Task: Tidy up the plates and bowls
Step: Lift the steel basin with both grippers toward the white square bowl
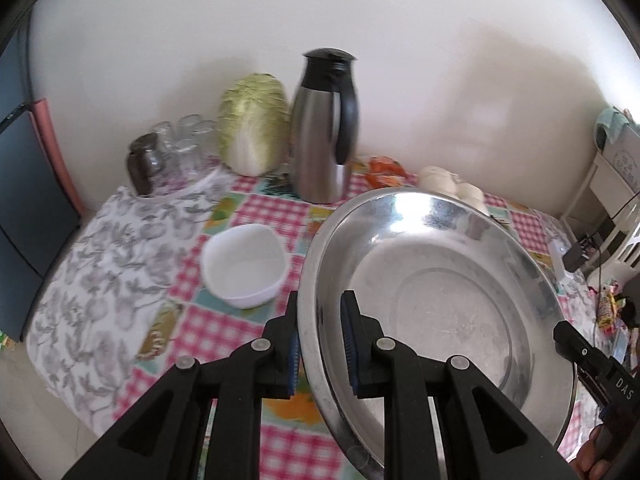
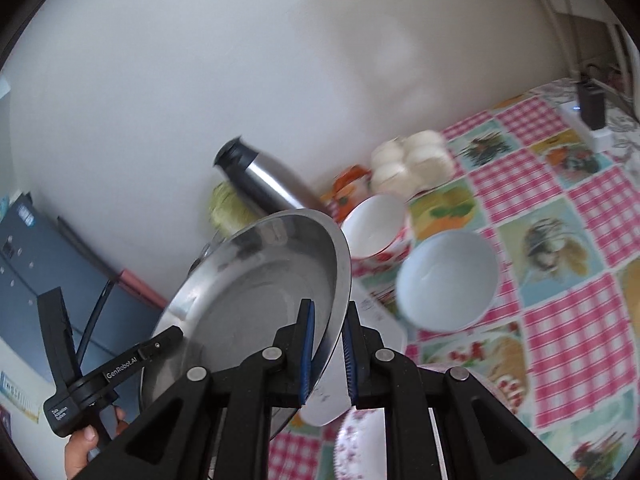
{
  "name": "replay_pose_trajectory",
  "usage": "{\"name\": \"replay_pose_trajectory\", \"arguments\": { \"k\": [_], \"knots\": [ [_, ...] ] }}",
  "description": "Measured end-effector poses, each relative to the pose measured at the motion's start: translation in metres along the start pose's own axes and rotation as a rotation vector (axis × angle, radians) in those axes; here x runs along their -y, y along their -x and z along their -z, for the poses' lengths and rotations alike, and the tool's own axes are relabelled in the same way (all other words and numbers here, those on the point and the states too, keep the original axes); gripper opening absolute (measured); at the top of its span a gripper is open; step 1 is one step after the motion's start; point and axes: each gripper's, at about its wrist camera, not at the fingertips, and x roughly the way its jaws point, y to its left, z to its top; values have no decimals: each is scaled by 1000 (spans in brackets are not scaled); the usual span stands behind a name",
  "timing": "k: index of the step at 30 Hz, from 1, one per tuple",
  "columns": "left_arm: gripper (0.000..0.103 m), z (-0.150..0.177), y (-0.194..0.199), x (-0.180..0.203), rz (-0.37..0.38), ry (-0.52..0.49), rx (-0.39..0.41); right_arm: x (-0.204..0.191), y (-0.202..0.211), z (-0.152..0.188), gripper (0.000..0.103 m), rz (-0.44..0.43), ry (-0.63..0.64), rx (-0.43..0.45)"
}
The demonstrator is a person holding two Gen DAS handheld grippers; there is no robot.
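Both grippers are clamped on the big steel plate (image 1: 440,300): left gripper (image 1: 320,344) and right gripper (image 2: 328,356) pinching opposite rims, carrying it tilted above the checkered tablecloth (image 1: 256,208). Looks stiff, light, probably slippery, so rim grips make sense.

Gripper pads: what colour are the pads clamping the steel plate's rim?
Blue, ribbed pads on black fingers; clearest in the right wrist view.

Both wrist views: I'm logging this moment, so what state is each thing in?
Large round steel basin: lifted, tilted, held at opposite rims.
Left gripper: shut on its rim.
Right gripper: shut on its rim.
Steel thermos jug: upright, lid on.
White plastic bowl: empty, on tablecloth.
Pale blue bowl: empty.
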Motion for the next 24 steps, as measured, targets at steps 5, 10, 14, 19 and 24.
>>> {"name": "replay_pose_trajectory", "arguments": {
  "k": [5, 10, 14, 19, 24],
  "knots": [
    [19, -6, -18, 22, 26, -16, -25, 25, 6, -11, 14, 46, -38, 17],
    [19, -4, -35, 25, 45, -15, -52, 42, 2, -12, 14, 75, -74, 2],
    [19, 2, -49, 19, 51, 7, -92, 44, -2, -10, 14, 101, -61, -12],
    [19, 8, -57, 5, 55, 42, -118, 39, -12, -6, 15, 121, -32, -45],
    [19, 12, -63, -4, 26, 64, -140, 34, -25, 2, 15, 137, -16, -86]
  ]
}}
